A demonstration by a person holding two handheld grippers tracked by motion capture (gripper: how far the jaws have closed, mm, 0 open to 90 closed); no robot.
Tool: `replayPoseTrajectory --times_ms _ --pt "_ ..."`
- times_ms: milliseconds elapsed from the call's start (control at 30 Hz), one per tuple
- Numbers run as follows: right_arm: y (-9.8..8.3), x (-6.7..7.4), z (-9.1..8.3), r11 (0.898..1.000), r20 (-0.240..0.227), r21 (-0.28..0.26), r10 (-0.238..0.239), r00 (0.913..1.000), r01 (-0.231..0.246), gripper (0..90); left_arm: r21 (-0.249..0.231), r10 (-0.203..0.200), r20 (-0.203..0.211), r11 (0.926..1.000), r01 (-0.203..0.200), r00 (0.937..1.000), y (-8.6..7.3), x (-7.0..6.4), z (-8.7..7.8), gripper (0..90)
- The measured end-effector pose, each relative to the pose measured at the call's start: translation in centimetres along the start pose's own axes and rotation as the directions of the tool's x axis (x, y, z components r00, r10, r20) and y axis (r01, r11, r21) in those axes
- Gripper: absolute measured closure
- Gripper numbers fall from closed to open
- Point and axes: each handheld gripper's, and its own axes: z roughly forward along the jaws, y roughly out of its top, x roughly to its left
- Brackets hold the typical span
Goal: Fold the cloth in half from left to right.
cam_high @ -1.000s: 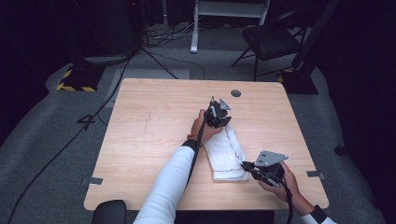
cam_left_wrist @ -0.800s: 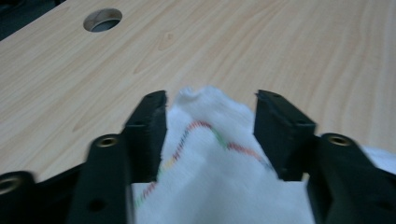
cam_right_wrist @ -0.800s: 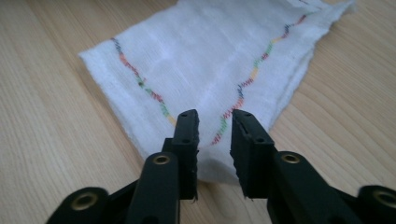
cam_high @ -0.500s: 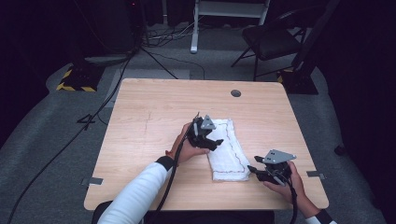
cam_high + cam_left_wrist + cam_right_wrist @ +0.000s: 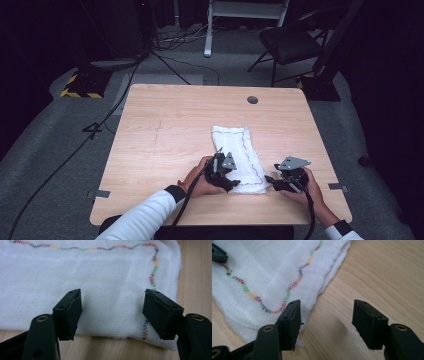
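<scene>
While both grippers' jaws have just parted, left gripper (image 5: 231, 183) has reached the towel's (image 5: 235, 145) near end.

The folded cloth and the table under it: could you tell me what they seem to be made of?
Cloth: probably soft white cotton gauze, matte; open weave shows, with multicoloured zigzag stitching along the edge. Table: light wood or wood-look laminate, smooth satin; grain lines visible.
</scene>
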Motion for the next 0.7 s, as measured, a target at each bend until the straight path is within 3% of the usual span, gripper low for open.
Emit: replayPoseTrajectory --times_ms 67,333,567,700 --pt "-0.1 0.1 0.1 1.0 -0.028 0.005 -0.011 0.9996 0.011 39.8 -0.001 -0.007 0.001 1.0 0.007 1.0 -0.2 0.1 -0.1 32.3" --pt "0.2 1.0 0.4 0.999 -0.048 0.0 -0.036 0.9982 0.036 40.5 -0.012 -0.008 -0.008 0.9999 0.008 0.9999 -1.4 0.0 -0.9 32.2" --pt "1.6 1.5 1.6 0.999 -0.045 0.004 -0.046 0.9979 0.046 37.4 -0.016 0.003 0.008 0.9999 -0.003 1.0 -2.3 0.8 -1.6 32.3" --pt "2.6 1.4 2.6 0.999 -0.069 0.012 -0.037 0.9969 0.038 36.0 -0.011 0.004 0.01 0.9999 -0.004 0.9999 -2.8 1.4 -2.1 32.4"
